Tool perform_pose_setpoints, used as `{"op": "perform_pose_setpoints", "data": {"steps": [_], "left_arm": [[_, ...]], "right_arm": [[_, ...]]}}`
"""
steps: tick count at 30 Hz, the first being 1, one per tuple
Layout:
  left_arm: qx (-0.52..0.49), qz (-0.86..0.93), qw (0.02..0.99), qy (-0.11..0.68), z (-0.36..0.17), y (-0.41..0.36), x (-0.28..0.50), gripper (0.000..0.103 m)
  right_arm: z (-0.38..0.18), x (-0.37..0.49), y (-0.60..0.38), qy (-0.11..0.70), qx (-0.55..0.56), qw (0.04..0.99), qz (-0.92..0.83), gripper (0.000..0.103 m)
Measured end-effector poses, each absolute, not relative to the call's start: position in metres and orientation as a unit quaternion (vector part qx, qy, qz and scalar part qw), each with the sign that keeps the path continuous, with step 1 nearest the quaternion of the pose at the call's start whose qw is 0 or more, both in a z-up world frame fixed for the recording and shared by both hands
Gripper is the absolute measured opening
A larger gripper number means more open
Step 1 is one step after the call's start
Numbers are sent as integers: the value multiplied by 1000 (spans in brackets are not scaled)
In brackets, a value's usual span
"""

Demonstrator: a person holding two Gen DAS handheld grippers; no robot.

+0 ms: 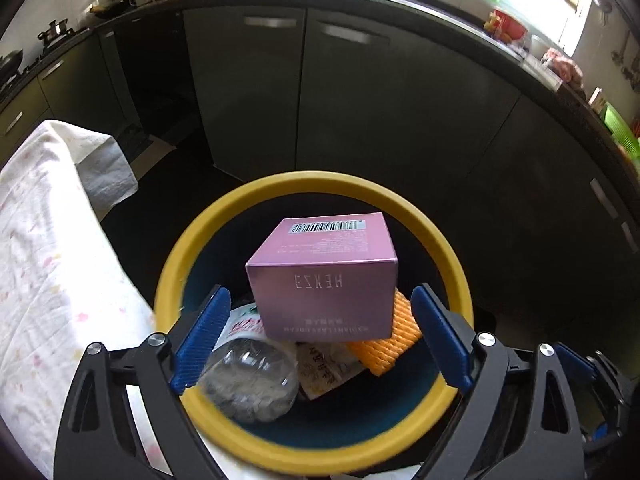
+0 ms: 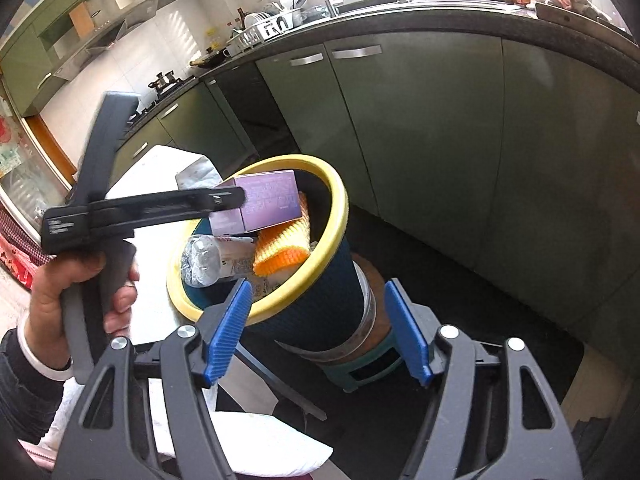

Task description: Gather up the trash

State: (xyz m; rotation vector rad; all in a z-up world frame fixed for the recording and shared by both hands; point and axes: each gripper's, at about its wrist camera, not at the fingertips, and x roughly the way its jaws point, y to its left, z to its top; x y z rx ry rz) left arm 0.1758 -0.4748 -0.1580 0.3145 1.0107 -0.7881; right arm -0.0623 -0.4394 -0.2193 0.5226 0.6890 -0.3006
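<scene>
A dark blue trash bin with a yellow rim (image 1: 400, 204) (image 2: 340, 216) holds a pink box (image 1: 320, 280) (image 2: 268, 204) on top of a clear plastic bottle (image 1: 252, 380) (image 2: 200, 258), an orange foam net (image 1: 392, 336) (image 2: 284, 246) and printed wrappers (image 1: 324, 368). My left gripper (image 1: 320, 336) is open just above the bin, its blue fingers either side of the box and not touching it. My right gripper (image 2: 316, 332) is open and empty, lower and to the right of the bin.
A table with a white flowered cloth (image 1: 48, 264) stands left of the bin. Dark green kitchen cabinets (image 1: 360, 112) (image 2: 440, 140) run behind, with a sink and dish rack (image 2: 268, 28) on the counter. The bin rests on a small stool (image 2: 368, 364).
</scene>
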Motion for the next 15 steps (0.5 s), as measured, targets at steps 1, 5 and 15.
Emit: {"op": "perform_pose_setpoints", "data": {"steps": [1, 5, 15], "left_arm": [[141, -369, 792, 466, -151, -466, 173, 91], [119, -379, 804, 443, -123, -428, 158, 96], [107, -334, 864, 362, -66, -276, 102, 98]], "right_arm": [[-219, -62, -439, 333, 252, 897, -144, 65], [-218, -58, -429, 335, 247, 900, -133, 65], [-206, -49, -388, 338, 217, 911, -93, 66]]}}
